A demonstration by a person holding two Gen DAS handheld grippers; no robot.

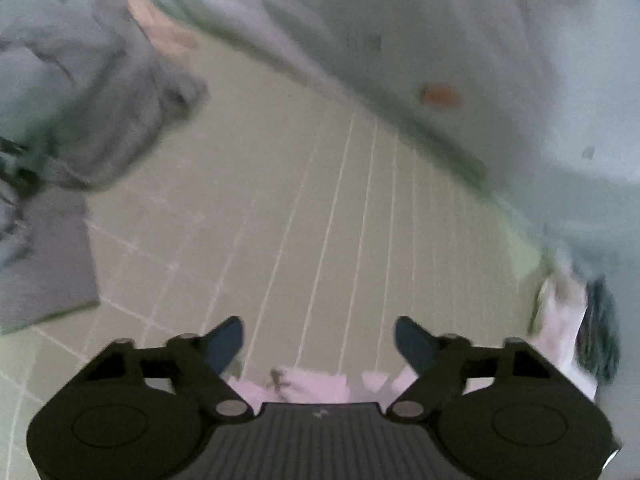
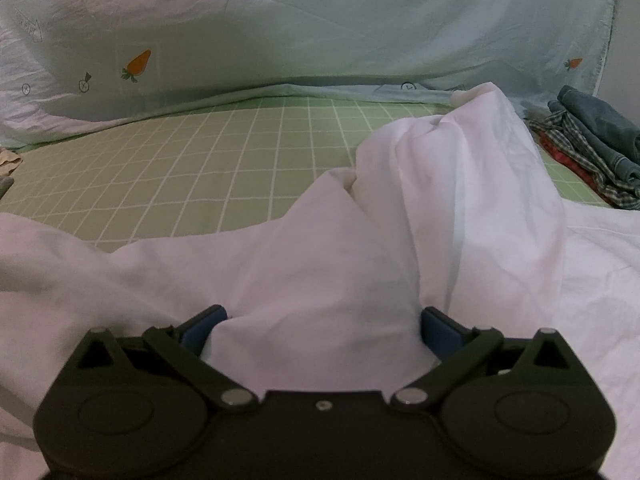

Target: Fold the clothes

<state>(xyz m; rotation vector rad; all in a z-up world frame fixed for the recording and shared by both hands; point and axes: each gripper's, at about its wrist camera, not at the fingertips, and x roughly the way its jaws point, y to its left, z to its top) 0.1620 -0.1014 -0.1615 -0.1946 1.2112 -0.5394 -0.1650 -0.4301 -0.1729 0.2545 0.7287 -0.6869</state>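
1. Between the blue-padded fingers (image 2: pixel 440 330) of the right gripper (image 2: pixel 322 326) bulges a thick fold of the white garment (image 2: pixel 340 264). The fingers stand wide, one on each side of the fold; whether the pads actually press the cloth I cannot tell.
2. Beyond that fold, the white garment rises in a rumpled peak to the right and spreads flat to both lower sides, lying on the bed's green grid-patterned sheet (image 2: pixel 224 152).
3. At the far edge of the sheet lies a pale blue quilt (image 2: pixel 320 28) printed with small carrots.
4. At the right edge, past the garment, sits a pile of clothes (image 2: pixel 592 148): blue denim on top of checked and red cloth.
5. In the left wrist view, which is blurred, the left gripper (image 1: pixel 320 338) has its fingers (image 1: pixel 226 340) released and spread apart, with nothing between them, above the bare green sheet.
6. Just below those fingers, at the gripper's body, a strip of the white garment shows.
7. At the upper left of that view lies a heap of grey clothing (image 1: pixel 100 112), and at the left edge a flat grey piece (image 1: pixel 44 256).
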